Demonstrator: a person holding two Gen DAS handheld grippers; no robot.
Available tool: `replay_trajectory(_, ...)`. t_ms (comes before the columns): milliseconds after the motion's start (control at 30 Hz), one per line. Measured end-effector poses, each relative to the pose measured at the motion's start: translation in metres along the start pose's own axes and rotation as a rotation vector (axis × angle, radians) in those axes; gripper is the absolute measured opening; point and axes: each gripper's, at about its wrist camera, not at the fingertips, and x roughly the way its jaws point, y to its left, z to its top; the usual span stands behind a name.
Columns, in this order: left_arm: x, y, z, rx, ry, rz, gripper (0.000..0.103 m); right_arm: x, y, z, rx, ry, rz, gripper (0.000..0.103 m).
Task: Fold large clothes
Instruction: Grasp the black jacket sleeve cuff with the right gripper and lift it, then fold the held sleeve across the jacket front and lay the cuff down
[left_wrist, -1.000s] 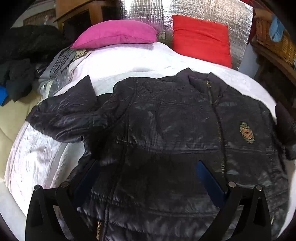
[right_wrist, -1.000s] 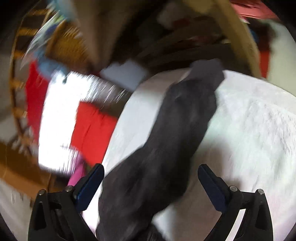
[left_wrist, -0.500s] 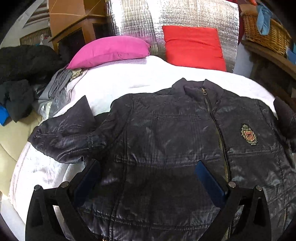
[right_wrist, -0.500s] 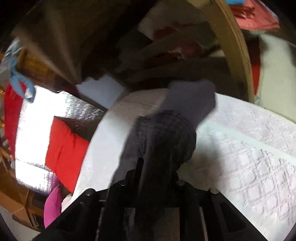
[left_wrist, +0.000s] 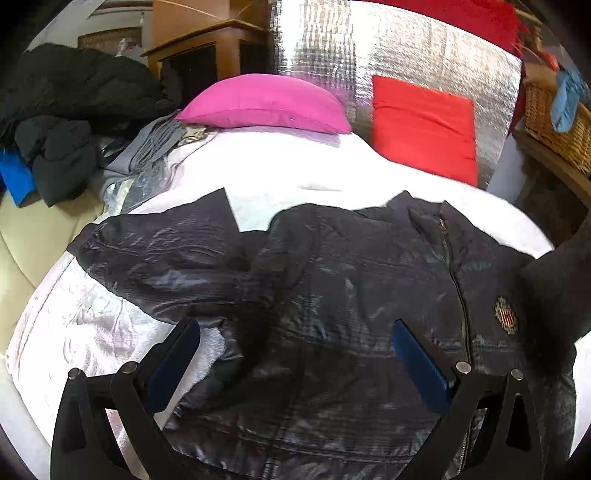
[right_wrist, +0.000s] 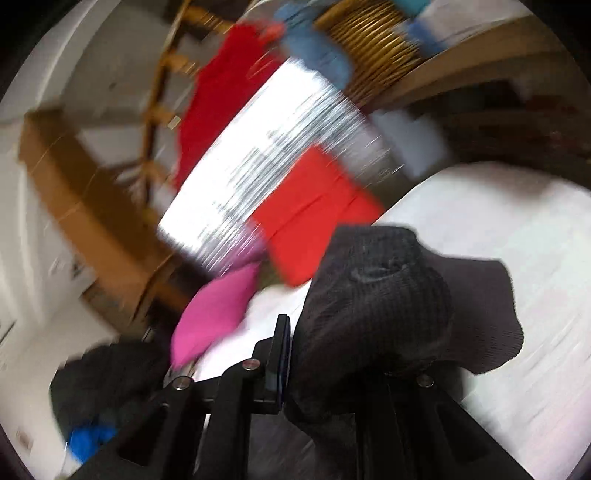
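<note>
Left gripper (left_wrist: 295, 354) jaws spread wide, hovering over black jacket (left_wrist: 332, 295) lying front-up, zipped, on white bedspread (left_wrist: 277, 170), right gripper (right_wrist: 332, 354) jaws pinching the jacket's sleeve (right_wrist: 380, 295), lifted off bed, view blurred.

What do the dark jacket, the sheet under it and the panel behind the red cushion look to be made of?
Jacket: probably quilted synthetic such as nylon, with a dull sheen and stitched lines. Sheet: white woven cotton by the look, matte, with a faint raised pattern. Panel: silver reflective foil, gridded and crinkly, perhaps insulation.
</note>
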Motion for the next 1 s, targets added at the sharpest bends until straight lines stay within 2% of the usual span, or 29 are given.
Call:
replay_trajectory(167, -0.002, 0.010, 0.004, -0.014, -0.024, 0.020, 0.103, 0.045, 0.046, -0.070, -0.085, 0.208, 0.075, 0.015)
replay_trajectory(267, -0.001, 0.016, 0.005, -0.032, -0.021, 0.008, 0.103, 0.081, 0.044, -0.098, -0.081, 0.338, 0.100, 0.016)
replay_trajectory(333, 0.001, 0.019, 0.006, -0.046, -0.014, -0.007, 0.103, 0.107, 0.041, -0.117, -0.046, 0.475, 0.091, 0.017)
replay_trajectory(367, 0.000, 0.021, 0.007, -0.053, -0.014, -0.011, 0.103, 0.113, 0.038, -0.121, -0.026, 0.522, 0.086, 0.022)
replay_trajectory(400, 0.001, 0.021, 0.007, -0.059, -0.014, -0.013, 0.103, 0.112, 0.033, -0.128, -0.012, 0.549, 0.087, 0.038)
replay_trajectory(433, 0.001, 0.022, 0.008, -0.063, -0.014, -0.021, 0.103, 0.112, 0.031, -0.128, 0.008, 0.576, 0.087, 0.072)
replay_trajectory(467, 0.001, 0.021, 0.008, -0.066, -0.014, -0.039, 0.103, 0.108, 0.030, -0.130, 0.020, 0.585, 0.090, 0.082)
replay_trajectory(500, 0.000, 0.021, 0.009, -0.068, -0.014, -0.054, 0.103, 0.099, 0.029, -0.126, 0.052, 0.573, 0.119, 0.086)
replay_trajectory(533, 0.000, 0.019, 0.010, -0.067, -0.016, -0.066, 0.103, 0.087, 0.028, -0.118, 0.071, 0.537, 0.157, 0.086)
replay_trajectory(600, -0.003, 0.012, 0.009, -0.063, -0.024, -0.088, 0.103, 0.060, 0.023, -0.109, 0.055, 0.492, 0.160, 0.086)
replay_trajectory(667, -0.005, 0.002, 0.009, -0.048, -0.028, -0.134, 0.103, 0.043, 0.015, -0.092, 0.036, 0.421, 0.104, 0.086)
replay_trajectory(733, -0.009, -0.011, 0.008, -0.018, -0.039, -0.174, 0.103, 0.028, -0.008, -0.071, 0.054, 0.336, -0.026, 0.086)
replay_trajectory(800, -0.016, -0.028, 0.006, 0.030, -0.061, -0.218, 0.103, 0.023, -0.031, -0.058, 0.097, 0.296, -0.073, 0.082)
replay_trajectory(833, -0.021, -0.036, 0.004, 0.055, -0.074, -0.238, 0.103, 0.023, -0.042, -0.054, 0.123, 0.284, -0.096, 0.076)
replay_trajectory(900, -0.030, -0.047, 0.001, 0.083, -0.108, -0.263, 0.103, 0.029, -0.062, -0.048, 0.162, 0.293, -0.163, 0.071)
replay_trajectory(1000, -0.040, -0.067, -0.003, 0.122, -0.170, -0.299, 0.103, 0.040, -0.088, -0.046, 0.210, 0.296, -0.231, 0.068)
